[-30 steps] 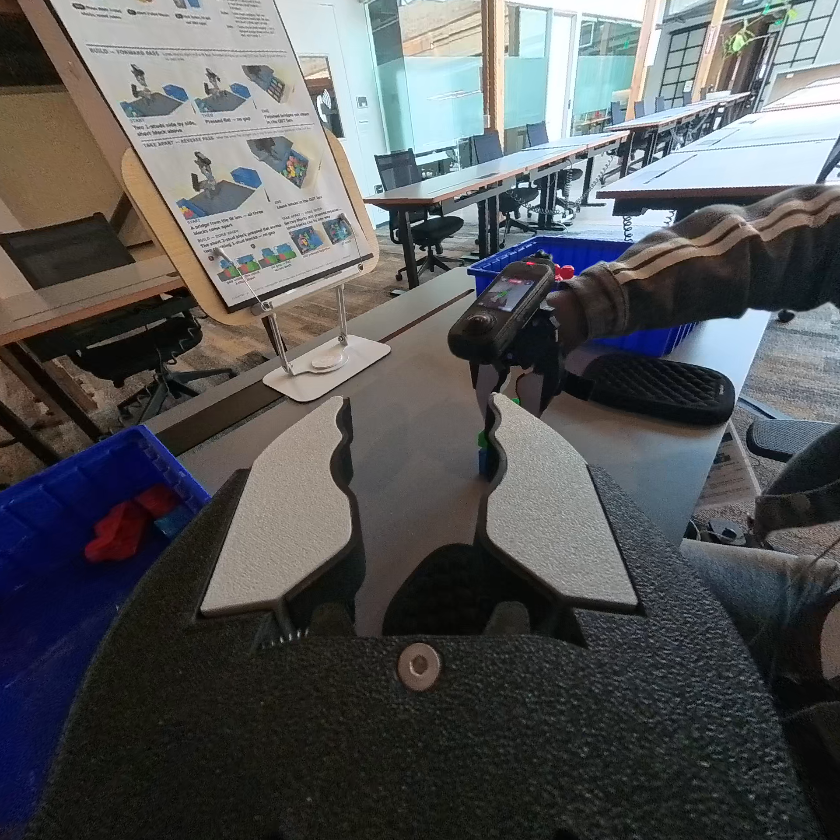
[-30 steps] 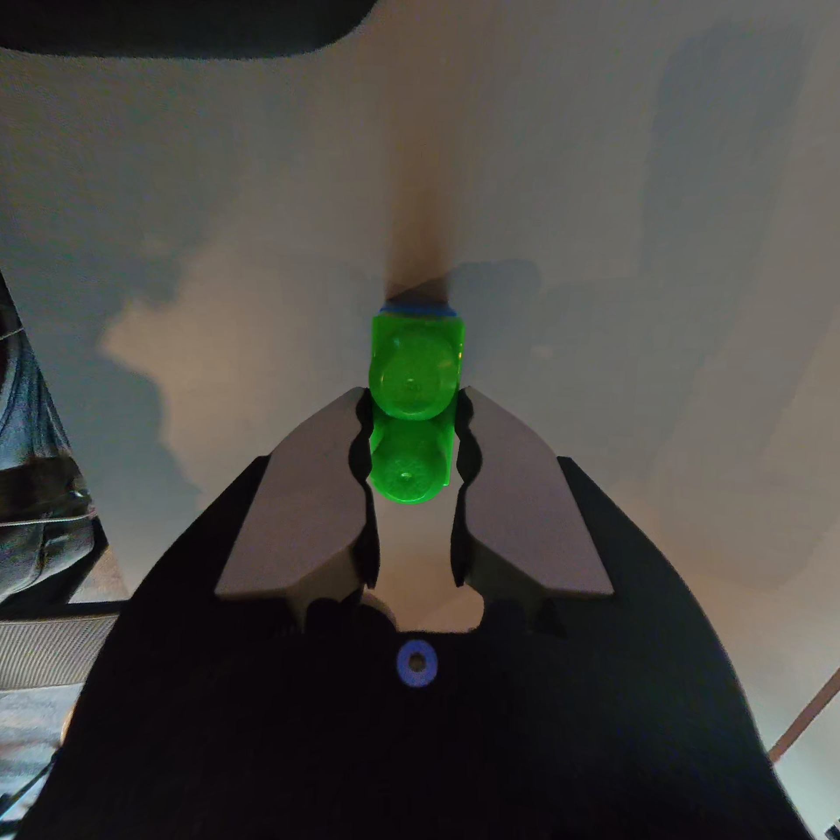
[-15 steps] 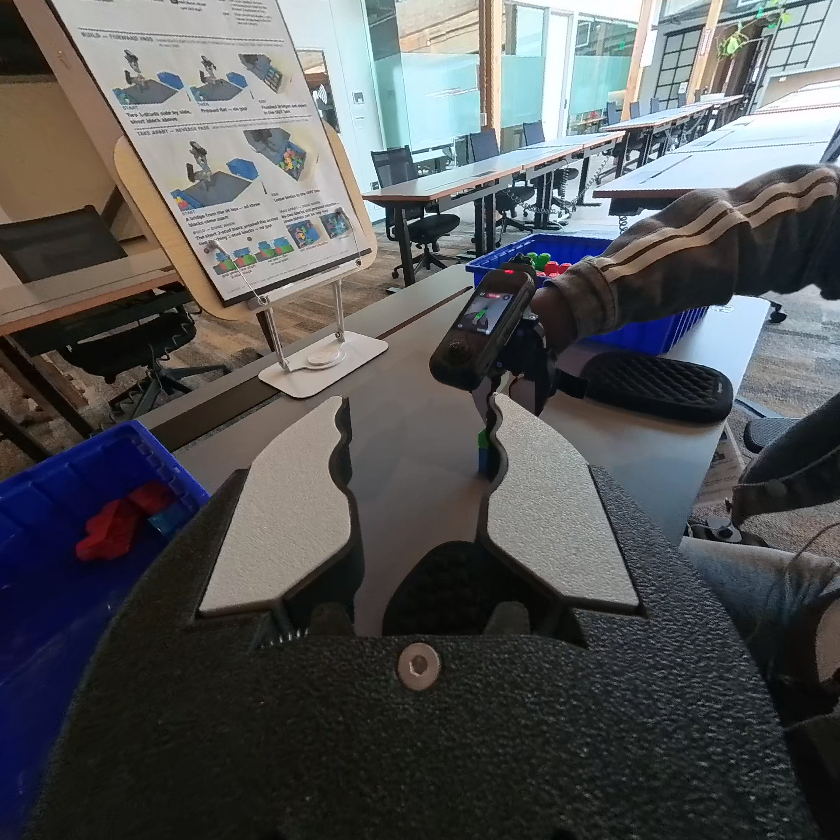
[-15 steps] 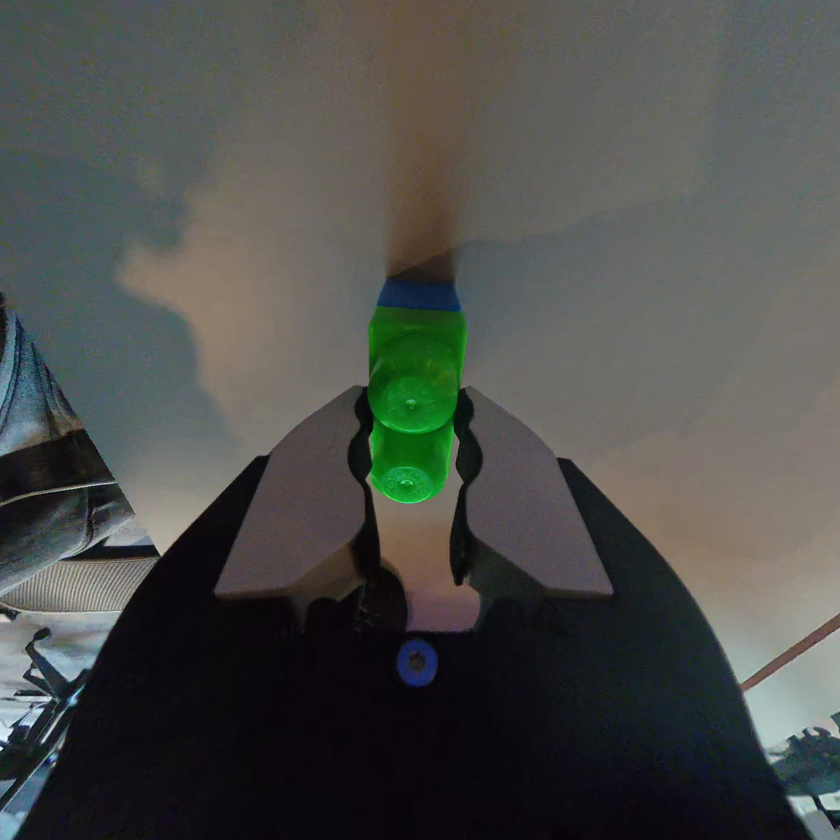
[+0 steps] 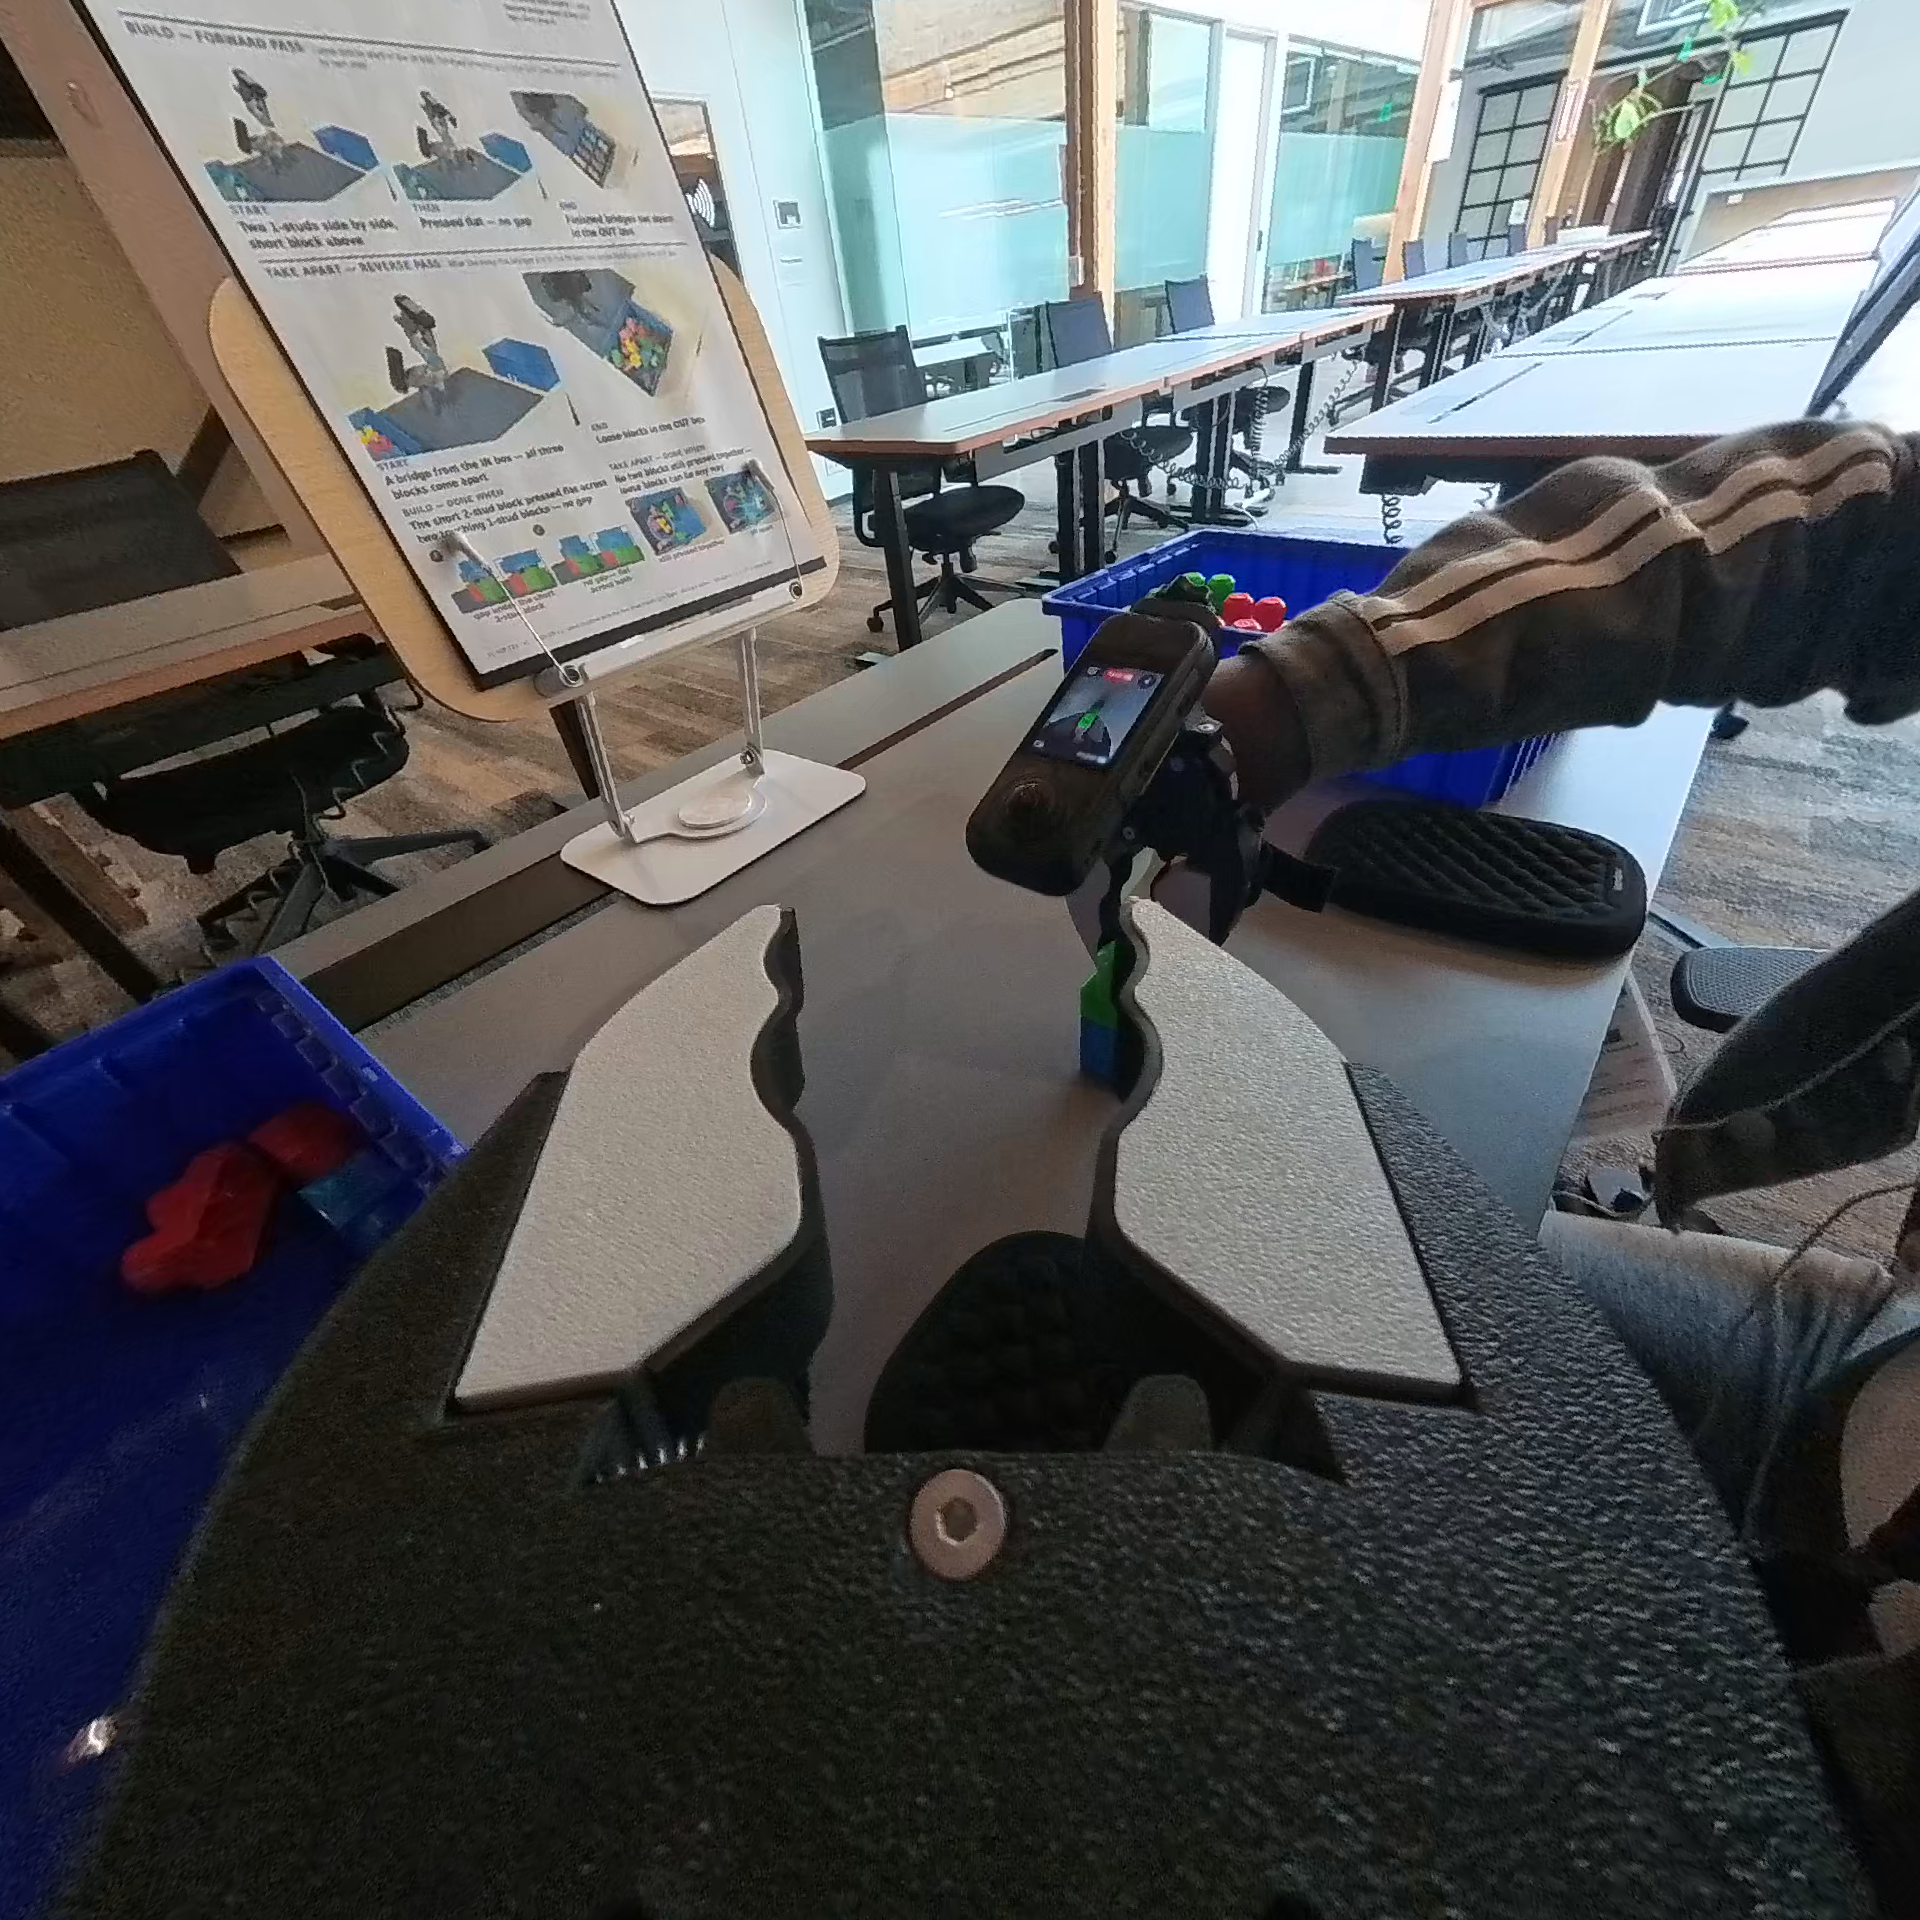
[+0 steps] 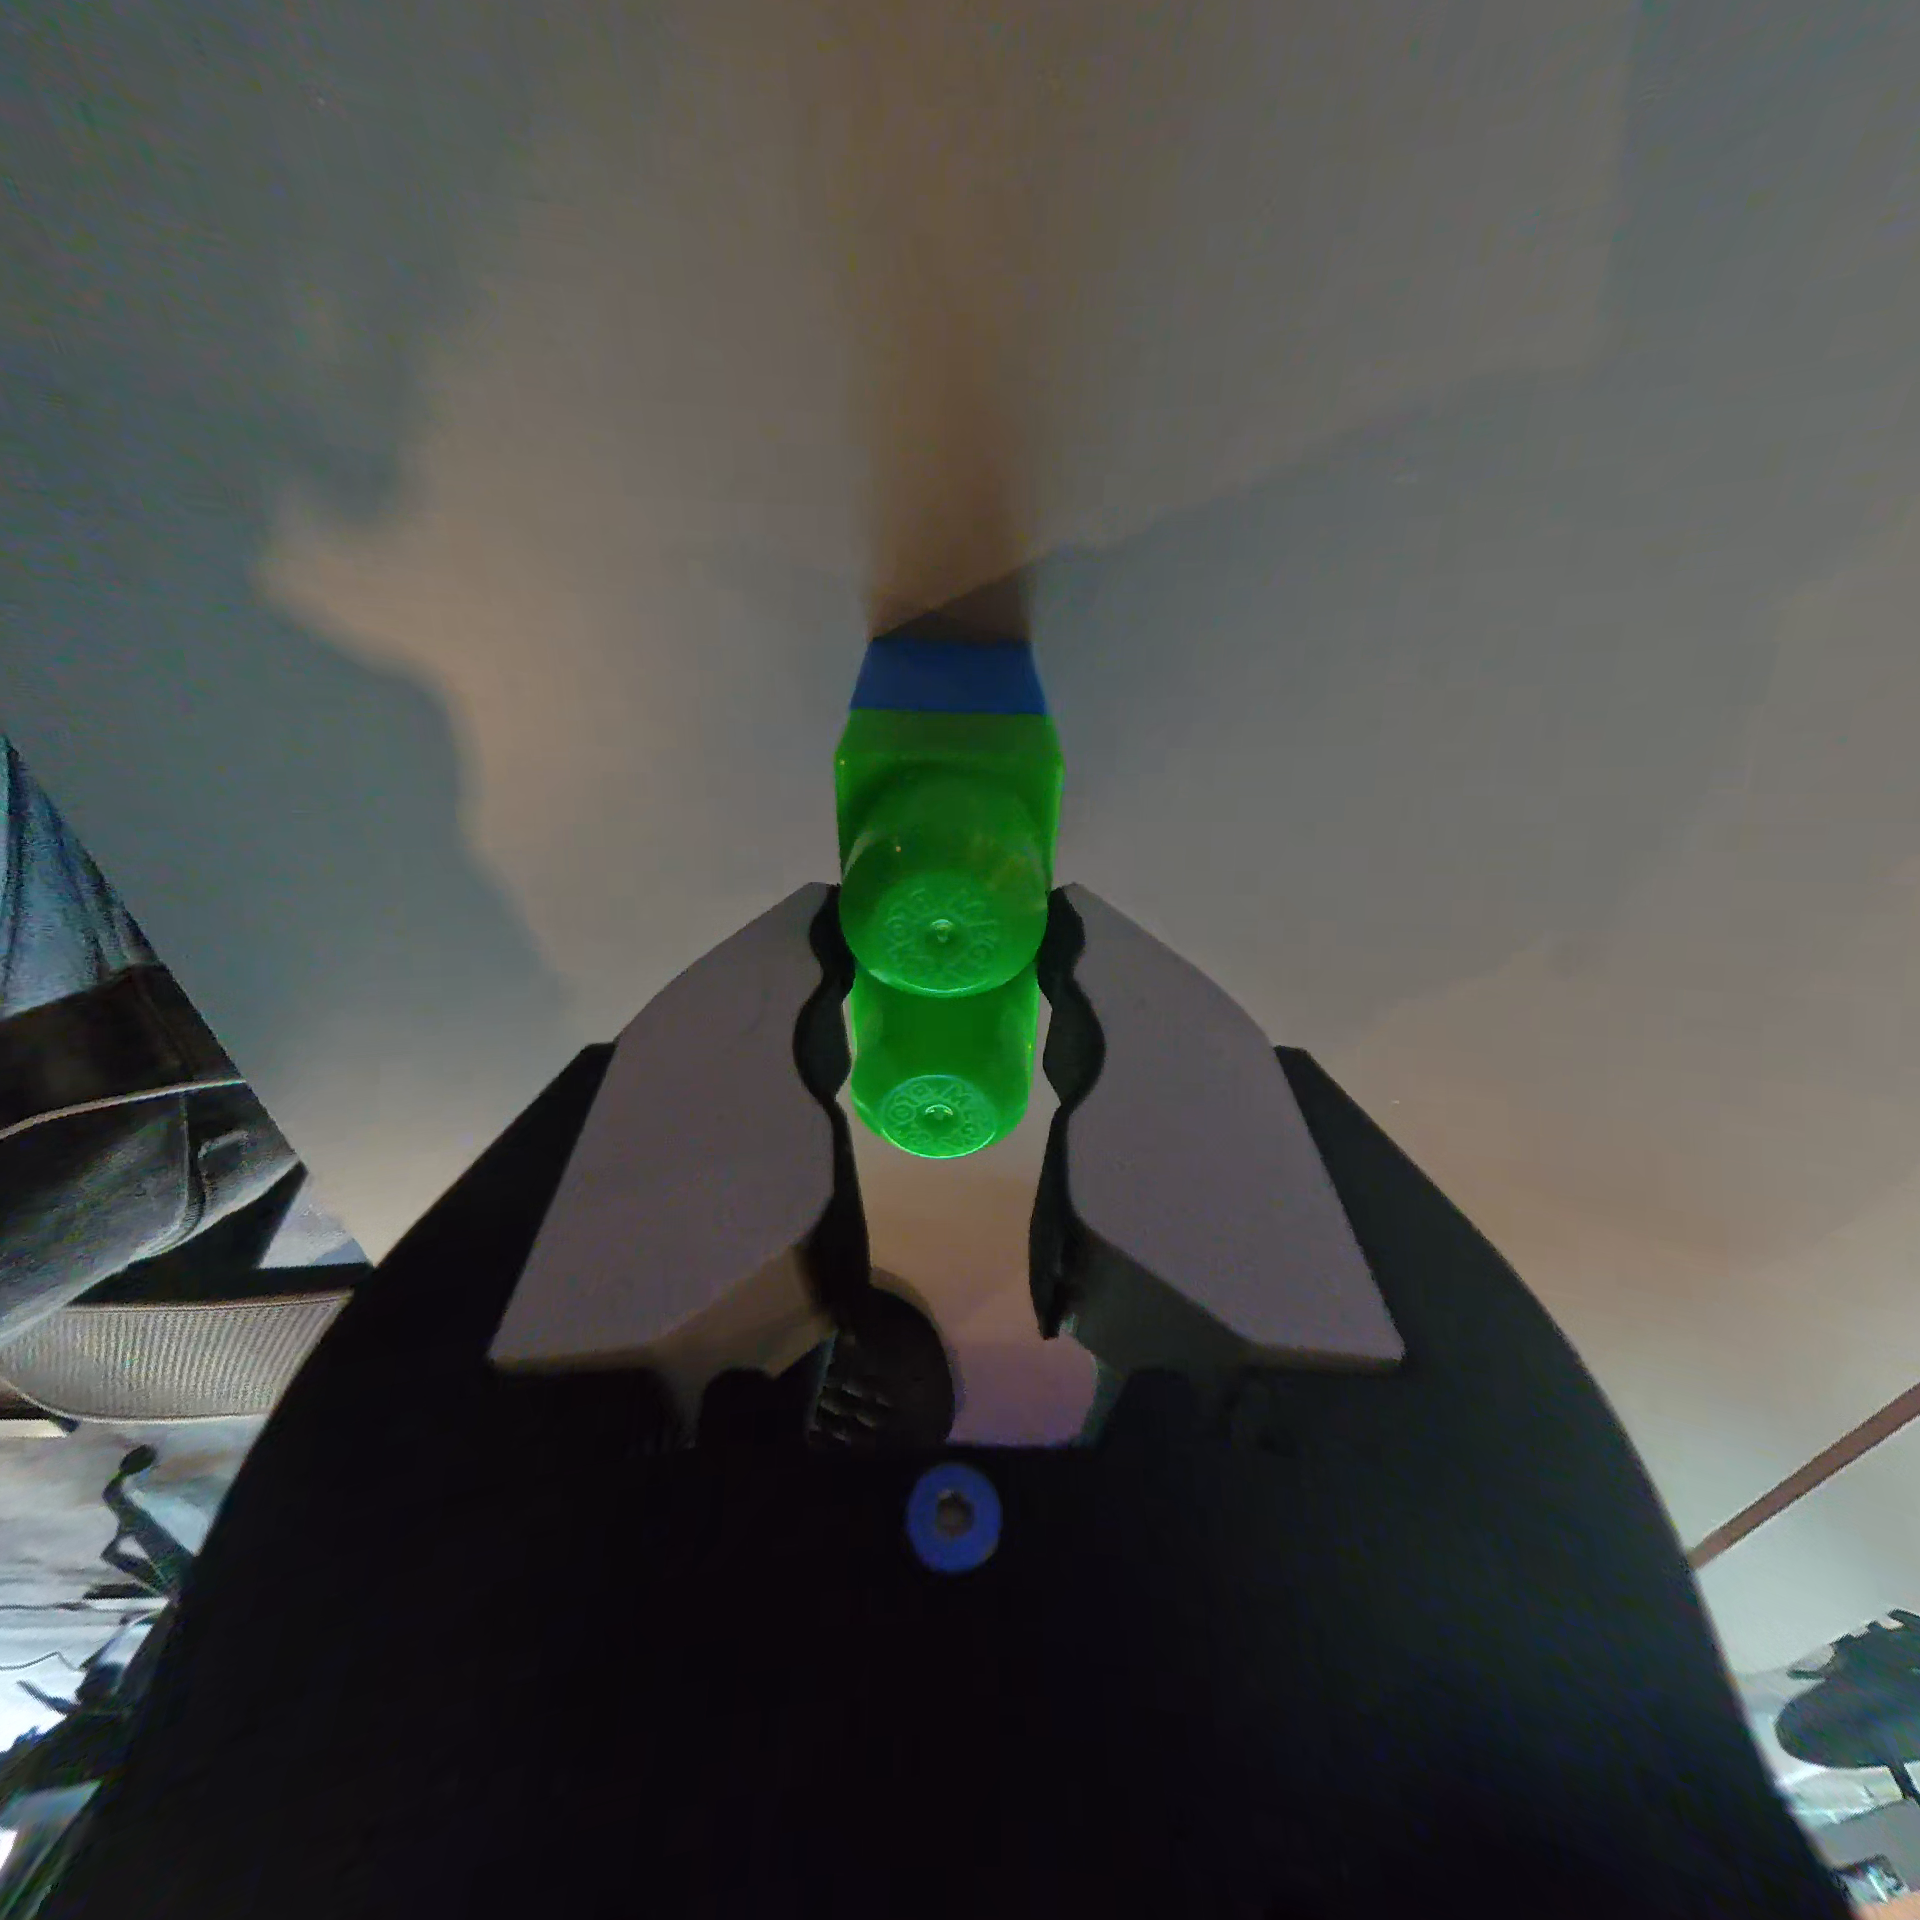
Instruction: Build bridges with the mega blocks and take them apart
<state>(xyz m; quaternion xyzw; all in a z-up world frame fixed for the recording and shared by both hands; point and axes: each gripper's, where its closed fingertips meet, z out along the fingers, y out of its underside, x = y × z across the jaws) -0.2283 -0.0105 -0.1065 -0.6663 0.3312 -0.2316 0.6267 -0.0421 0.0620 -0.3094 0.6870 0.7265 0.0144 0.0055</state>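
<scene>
A green two-stud block [image 6: 945, 831] sits on top of a blue block [image 6: 948, 677] on the grey table [image 6: 1455, 520]. My right gripper [image 6: 943, 894] is shut on the green block from above, fingers on its two long sides. In the left wrist view the stack, green block [image 5: 1099, 992] on blue block [image 5: 1101, 1044], stands just past my right finger, with the right gripper [image 5: 1107, 951] and its camera above it. My left gripper [image 5: 956, 914] is open and empty, held over the table to the left of the stack.
A blue bin [image 5: 343, 1070] at the left holds a red block [image 5: 218, 1216] and a blue one. A second blue bin [image 5: 1299, 561] with several blocks stands at the far right. An instruction sheet on a stand [image 5: 499, 312] and a black pad [image 5: 1475, 873] are on the table. Tip to tip, the grippers are about 30 cm apart.
The right gripper has tilted while holding the green block, so more of the blue block shows beneath it. The left gripper has stayed open and nearly still.
</scene>
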